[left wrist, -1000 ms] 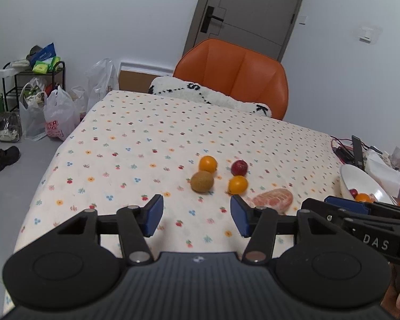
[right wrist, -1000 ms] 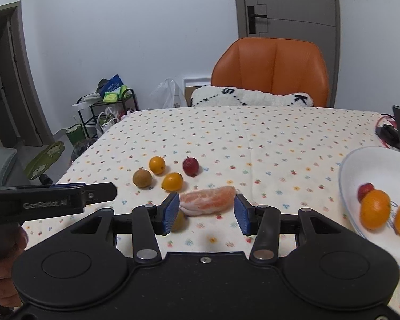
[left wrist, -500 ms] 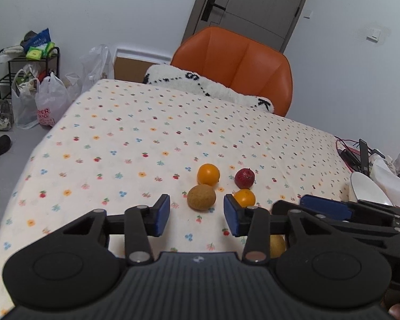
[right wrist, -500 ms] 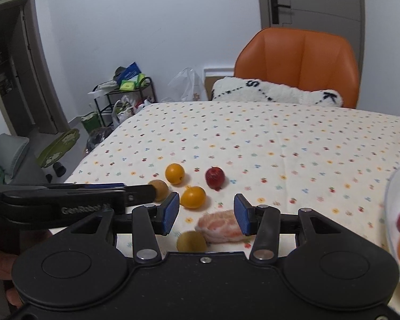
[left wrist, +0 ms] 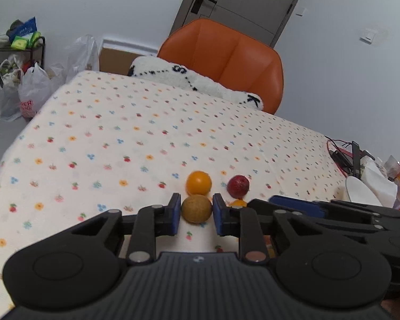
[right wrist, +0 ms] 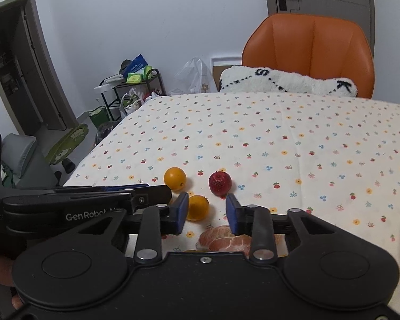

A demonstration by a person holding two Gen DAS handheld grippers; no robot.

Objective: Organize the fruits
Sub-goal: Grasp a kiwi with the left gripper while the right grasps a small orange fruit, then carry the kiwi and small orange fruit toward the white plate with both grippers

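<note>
The left wrist view shows the left gripper (left wrist: 195,214) low over the table (left wrist: 114,144), which has a cloth with little flowers on it. Its two blue pads sit on each side of a round brown fruit (left wrist: 196,208). They are very close to the fruit, but it is hard to tell if they are squeezing it yet. An orange (left wrist: 199,182) lies just behind the brown fruit, and a small red fruit (left wrist: 238,186) lies to its right.

In the right wrist view, the right gripper (right wrist: 206,214) has its jaws spread wide with nothing between them. A second orange (right wrist: 198,207) sits just beside its left pad. A peeled pink fruit (right wrist: 224,241) lies right under the gripper. An orange chair (right wrist: 309,50) stands behind the table.
</note>
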